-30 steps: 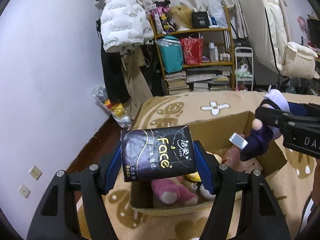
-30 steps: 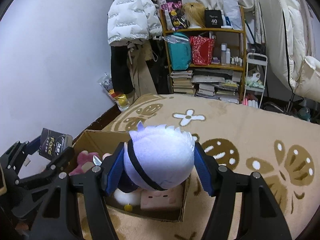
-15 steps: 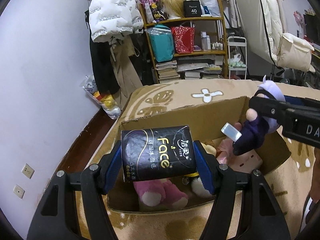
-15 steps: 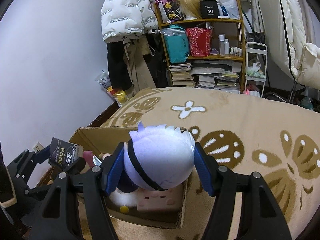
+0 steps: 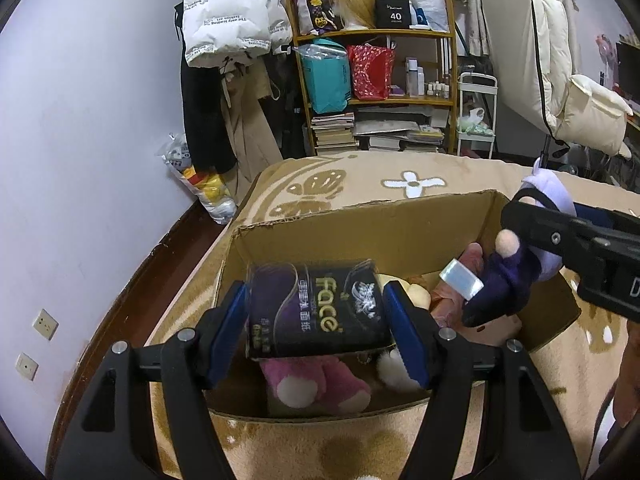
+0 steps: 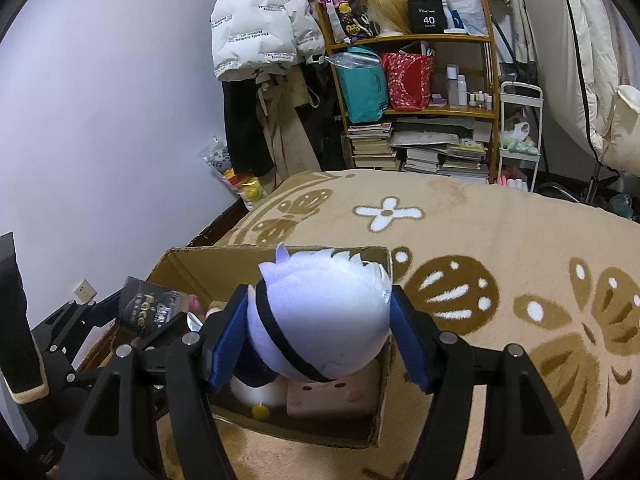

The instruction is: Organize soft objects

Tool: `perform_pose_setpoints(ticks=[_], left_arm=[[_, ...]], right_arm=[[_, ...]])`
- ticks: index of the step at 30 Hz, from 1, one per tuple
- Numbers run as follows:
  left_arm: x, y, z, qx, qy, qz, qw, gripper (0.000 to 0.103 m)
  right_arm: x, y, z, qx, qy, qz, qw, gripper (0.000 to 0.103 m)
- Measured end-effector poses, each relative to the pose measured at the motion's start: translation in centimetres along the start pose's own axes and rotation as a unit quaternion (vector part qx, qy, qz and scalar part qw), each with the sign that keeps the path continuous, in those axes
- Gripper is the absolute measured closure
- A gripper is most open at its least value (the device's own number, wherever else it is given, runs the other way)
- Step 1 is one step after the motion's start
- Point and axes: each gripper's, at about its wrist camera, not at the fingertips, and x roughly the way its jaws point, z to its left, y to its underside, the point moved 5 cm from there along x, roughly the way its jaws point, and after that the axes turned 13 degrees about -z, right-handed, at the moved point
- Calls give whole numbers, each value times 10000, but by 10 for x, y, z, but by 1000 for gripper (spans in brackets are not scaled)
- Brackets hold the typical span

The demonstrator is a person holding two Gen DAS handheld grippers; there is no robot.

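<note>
My left gripper (image 5: 320,320) is shut on a dark purple tissue pack (image 5: 316,312) and holds it over the open cardboard box (image 5: 360,232). The pack also shows in the right wrist view (image 6: 146,312). My right gripper (image 6: 320,324) is shut on a plush doll (image 6: 320,312) with a pale lilac head and dark blue body, over the box's right end (image 6: 380,400). The doll hangs in the left wrist view (image 5: 508,280). Inside the box lie a pink plush (image 5: 316,384), a beige square plush (image 6: 332,400) and other soft toys.
The box sits on a beige patterned blanket (image 6: 500,260). A wall (image 5: 80,160) stands to the left with dark floor (image 5: 140,280) below. A wooden shelf (image 5: 380,80), hanging coats (image 5: 228,40) and a white cart (image 5: 476,112) are at the back.
Both grippers have moved lower and closer over the box. The tissue pack has tilted forward and down in the left gripper. The doll hangs deeper into the box.
</note>
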Motion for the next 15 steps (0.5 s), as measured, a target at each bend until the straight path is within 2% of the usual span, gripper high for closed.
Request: perform_pose_setpoints(ticks=[3, 8, 10, 12, 15], left_arm=[[-4, -2, 3, -30, -59, -23, 10000, 25], [-15, -4, 9, -133, -108, -12, 9999, 15], [-21, -5, 12, -167, -149, -36, 9997, 13], [-27, -6, 15, -171, -207, -36, 9996, 10], [-44, -8, 24, -187, -335, -97, 9992, 5]], right_arm=[[0, 1, 1, 59, -26, 20, 10000, 30], [-3, 0, 2, 147, -111, 119, 9998, 27], [-7, -2, 1, 154, -95, 128, 9998, 21], [-11, -4, 1, 151, -67, 91, 9998, 8], [-26, -11, 1, 165, -62, 4, 9998, 0]])
